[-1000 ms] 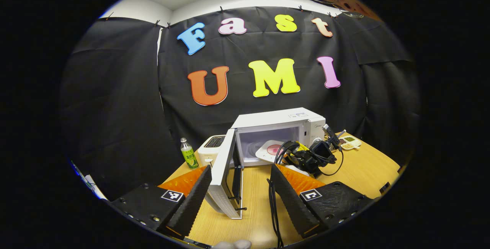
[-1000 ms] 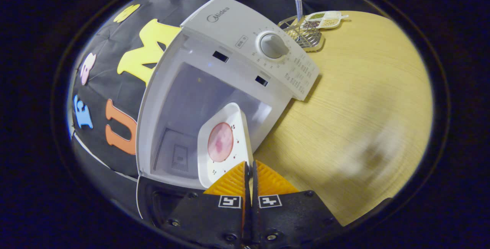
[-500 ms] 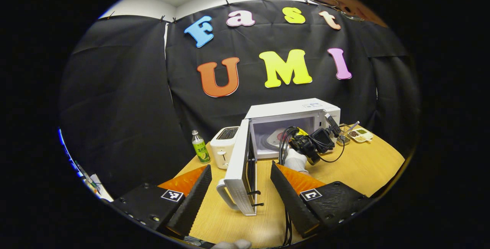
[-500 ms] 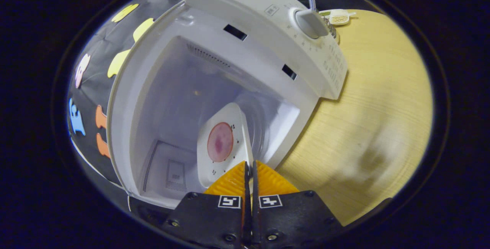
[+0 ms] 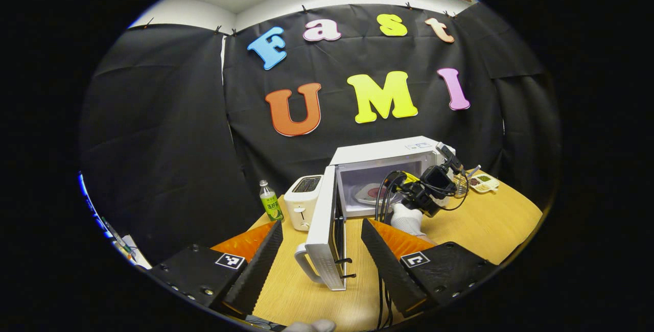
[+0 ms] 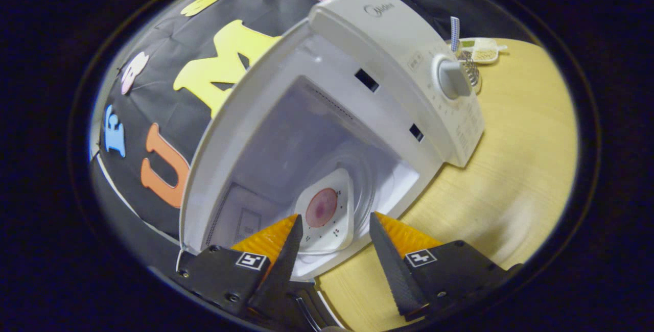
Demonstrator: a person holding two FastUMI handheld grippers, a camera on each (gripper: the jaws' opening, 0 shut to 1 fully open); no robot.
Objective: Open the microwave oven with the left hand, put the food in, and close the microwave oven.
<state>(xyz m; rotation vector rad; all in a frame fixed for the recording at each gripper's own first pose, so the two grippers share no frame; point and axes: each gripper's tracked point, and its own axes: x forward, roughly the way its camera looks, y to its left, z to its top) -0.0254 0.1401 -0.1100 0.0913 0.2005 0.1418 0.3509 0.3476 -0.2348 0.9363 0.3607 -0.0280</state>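
A: Microwave door (image 5: 327,240) is hanging wide open nearest us, edge-on between the left gripper (image 5: 322,250) fingers, which are spread apart and touching nothing.

B: And its handle (image 5: 301,265) is sticking out on the outer face, away from the cavity. I'm guessing that's the place to take hold, or just push on the flat panel. It's looking stiff and light on its hinge, so a gentle sweep should be enough; a hard shove could be jolting the whole oven on the table (image 5: 485,224).

A: Further in, the right gripper (image 6: 332,240) is sitting at the mouth of the microwave (image 6: 388,56), fingers parted, holding nothing.

B: Right, and the plate (image 6: 327,219) is lying flat on the glass turntable inside, just beyond those fingertips, with the round pink food (image 6: 321,207) on it. So the food is looking delivered.

A: From the left gripper view I'm seeing the right gripper (image 5: 426,194) and the gloved hand (image 5: 406,218) holding it in front of the opening, so they're needing to clear out before the door swings.

B: Beyond that, a toaster (image 5: 302,194) and a bottle (image 5: 269,202) are standing left of the oven, and a small dish (image 5: 483,182) is sitting far right.
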